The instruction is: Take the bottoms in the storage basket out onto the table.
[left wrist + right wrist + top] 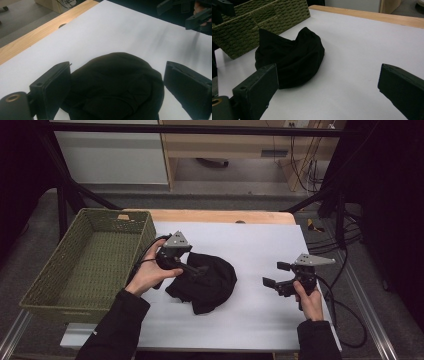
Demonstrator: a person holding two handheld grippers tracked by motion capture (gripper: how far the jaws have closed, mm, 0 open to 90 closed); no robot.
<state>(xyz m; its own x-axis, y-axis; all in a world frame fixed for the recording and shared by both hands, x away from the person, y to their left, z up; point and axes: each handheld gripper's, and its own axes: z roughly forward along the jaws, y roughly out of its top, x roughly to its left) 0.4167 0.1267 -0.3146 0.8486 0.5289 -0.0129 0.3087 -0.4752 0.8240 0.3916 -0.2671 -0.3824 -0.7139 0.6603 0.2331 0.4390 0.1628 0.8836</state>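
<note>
2 open grippers: left gripper [192,268] over black cap [210,280], right gripper [272,275] well apart.

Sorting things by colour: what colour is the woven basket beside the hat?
The basket is olive green, woven; clearest in the high view.

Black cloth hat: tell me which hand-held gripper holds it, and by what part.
Neither. The left hand-held gripper stands open over the black cloth hat; the right hand-held gripper is open, apart from it.
</note>
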